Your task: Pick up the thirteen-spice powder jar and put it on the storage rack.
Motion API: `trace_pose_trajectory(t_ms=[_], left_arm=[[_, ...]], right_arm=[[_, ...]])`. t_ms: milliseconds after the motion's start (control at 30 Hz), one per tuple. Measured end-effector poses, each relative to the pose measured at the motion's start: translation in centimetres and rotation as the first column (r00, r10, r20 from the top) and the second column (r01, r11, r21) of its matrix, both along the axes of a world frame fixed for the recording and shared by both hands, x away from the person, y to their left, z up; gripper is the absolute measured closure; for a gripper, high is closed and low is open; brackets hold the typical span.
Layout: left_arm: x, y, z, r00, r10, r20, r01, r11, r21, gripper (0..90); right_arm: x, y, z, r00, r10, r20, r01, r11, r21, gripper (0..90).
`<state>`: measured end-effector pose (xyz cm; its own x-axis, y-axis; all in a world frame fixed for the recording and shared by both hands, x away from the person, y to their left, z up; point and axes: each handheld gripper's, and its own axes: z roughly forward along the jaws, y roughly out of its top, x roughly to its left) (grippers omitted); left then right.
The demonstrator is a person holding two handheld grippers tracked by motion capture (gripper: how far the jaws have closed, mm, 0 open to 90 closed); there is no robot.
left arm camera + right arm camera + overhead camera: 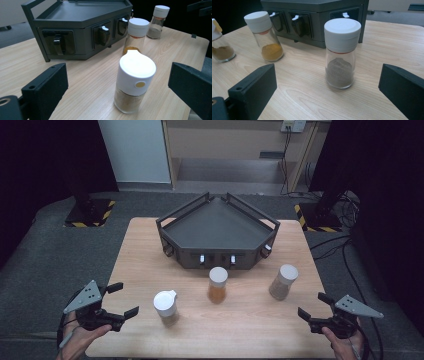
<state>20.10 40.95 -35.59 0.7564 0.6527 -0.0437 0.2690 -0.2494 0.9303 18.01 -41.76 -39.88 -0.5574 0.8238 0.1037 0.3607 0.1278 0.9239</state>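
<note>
Three glass spice jars with white caps stand in a row on the wooden table. The left jar has a flip cap and brown powder. Orange powder fills the bottom of the middle jar. Grey-brown powder is in the right jar. My left gripper is open at the table's front left, its jaws wide apart and short of the flip-cap jar. At the front right my right gripper is open, facing the grey-brown jar without touching it.
A dark grey corner-shaped rack with clips on its front wall stands at the back middle of the table, just behind the jars. Bare wood lies between the jars and the front edge.
</note>
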Motion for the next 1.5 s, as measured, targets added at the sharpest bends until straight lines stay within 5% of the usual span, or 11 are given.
trace_pose_trajectory(t_ms=[833, 1500], left_arm=[[2.8, -2.4, 1.9, 0.9908, -0.106, -0.084, 0.113, 0.9908, 0.075, 1.9], [5.0, -5.6, 1.7, 0.9821, -0.119, -0.146, 0.138, 0.9831, 0.121, 2.3]], right_arm=[[0.0, 0.1, 0.1, 0.9999, 0.011, 0.000, -0.011, 1.000, -0.013, 3.0], [0.1, 0.1, 0.1, 0.9999, 0.014, 0.000, -0.014, 1.000, -0.013, 3.2]])
